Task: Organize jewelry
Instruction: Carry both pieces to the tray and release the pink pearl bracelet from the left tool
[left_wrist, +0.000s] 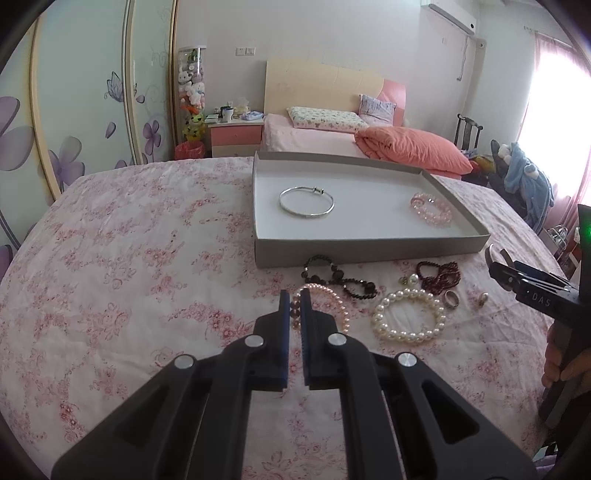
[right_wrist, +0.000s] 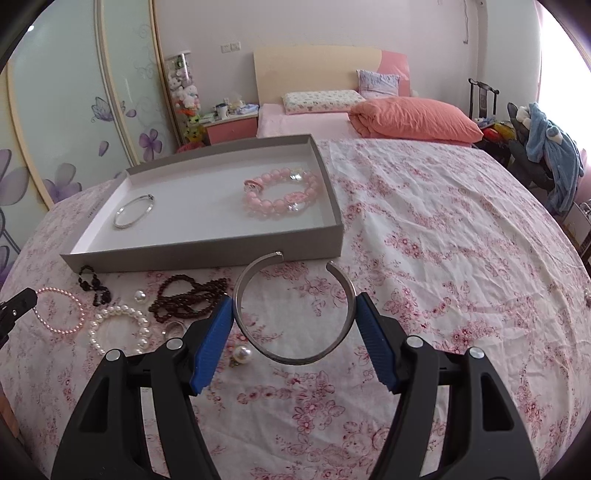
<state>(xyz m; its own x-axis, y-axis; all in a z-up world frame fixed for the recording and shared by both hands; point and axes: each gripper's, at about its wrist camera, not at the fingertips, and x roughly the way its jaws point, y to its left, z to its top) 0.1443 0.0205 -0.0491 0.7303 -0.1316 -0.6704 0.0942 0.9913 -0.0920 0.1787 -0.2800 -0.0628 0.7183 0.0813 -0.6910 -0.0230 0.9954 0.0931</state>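
The right tongs (right_wrist: 294, 319) are seen clamped across an open silver cuff bangle (right_wrist: 293, 310), one blue pad pressed on each side, the cuff's gap turned toward the grey tray (right_wrist: 207, 254). The cuff is held above the floral bedspread (right_wrist: 443, 258), just short of the tray's near wall.

The left tongs (left_wrist: 294, 310) are nearly clenched, with beads of the pink pearl bracelet (left_wrist: 332, 299) caught between the pads.

Loose pieces are noted before the tray's near wall: a white pearl bracelet (left_wrist: 408, 315), a black bead strand (left_wrist: 332, 275), a dark red bead strand (left_wrist: 441, 275), a ring (left_wrist: 451, 298).

Inside the tray, a thin silver bangle (left_wrist: 306, 203) lies left and a pink bead bracelet (right_wrist: 282, 197) right, well apart.
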